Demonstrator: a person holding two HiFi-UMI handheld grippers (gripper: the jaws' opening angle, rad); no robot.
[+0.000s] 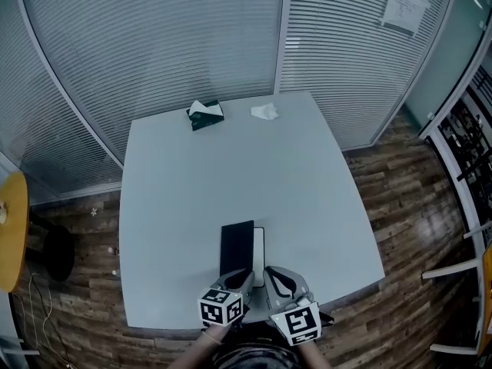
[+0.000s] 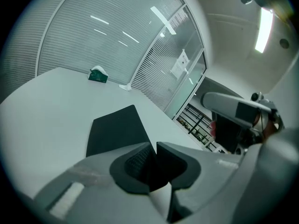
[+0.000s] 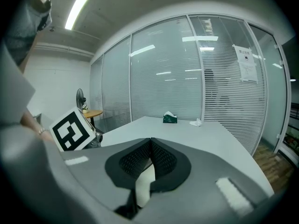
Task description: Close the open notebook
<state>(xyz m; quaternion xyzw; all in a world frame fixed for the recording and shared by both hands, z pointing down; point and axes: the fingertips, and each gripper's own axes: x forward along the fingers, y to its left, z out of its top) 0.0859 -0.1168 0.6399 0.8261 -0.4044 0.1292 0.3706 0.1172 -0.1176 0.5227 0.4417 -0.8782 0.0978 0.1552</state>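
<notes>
The notebook (image 1: 237, 248) lies near the front edge of the pale table (image 1: 231, 175), black cover up, with a narrow white strip of page showing along its right side. In the left gripper view the notebook (image 2: 117, 127) lies flat just beyond the jaws. My left gripper (image 1: 243, 275) hovers at its near edge, jaws shut with nothing between them (image 2: 155, 147). Just to the right of the notebook's near corner is my right gripper (image 1: 270, 275), also shut and empty (image 3: 150, 143). The right gripper view does not show the notebook.
A green tissue box (image 1: 206, 115) and a crumpled white tissue (image 1: 264, 112) sit at the table's far edge. Glass walls with blinds stand behind. A round yellow table (image 1: 11, 229) is at the left, and chair parts (image 1: 461, 267) are at the right.
</notes>
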